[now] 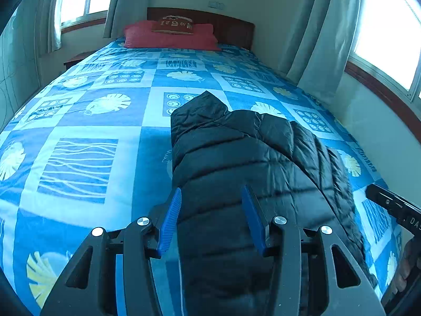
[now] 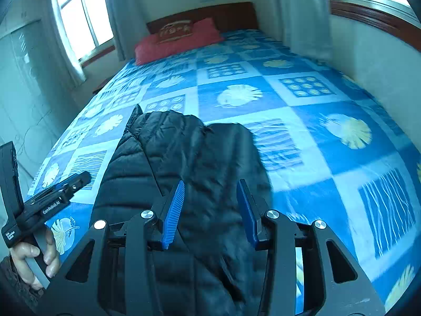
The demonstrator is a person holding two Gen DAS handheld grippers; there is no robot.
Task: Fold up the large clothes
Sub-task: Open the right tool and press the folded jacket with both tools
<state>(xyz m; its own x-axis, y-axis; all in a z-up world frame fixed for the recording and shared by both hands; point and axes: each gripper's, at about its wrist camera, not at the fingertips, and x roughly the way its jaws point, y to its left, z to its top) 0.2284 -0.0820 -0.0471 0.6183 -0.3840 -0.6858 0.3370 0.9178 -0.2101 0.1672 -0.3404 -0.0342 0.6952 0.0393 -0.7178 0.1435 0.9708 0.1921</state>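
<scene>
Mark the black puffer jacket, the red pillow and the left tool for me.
black puffer jacket [image 1: 236, 152]: left wrist view, quilted upper panel.
red pillow [image 1: 147, 38]: left wrist view, left half.
left tool [image 1: 211, 197]: left wrist view, midway between blue fingertips.

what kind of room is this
A bedroom, most likely in a home. A bed with a blue patterned cover fills the view, a red pillow lies against a wooden headboard, and curtained windows flank it. A black puffer jacket lies on the bed.

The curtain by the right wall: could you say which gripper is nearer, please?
Right. The right gripper is over the jacket half facing the curtain; the left gripper over the far half.
</scene>
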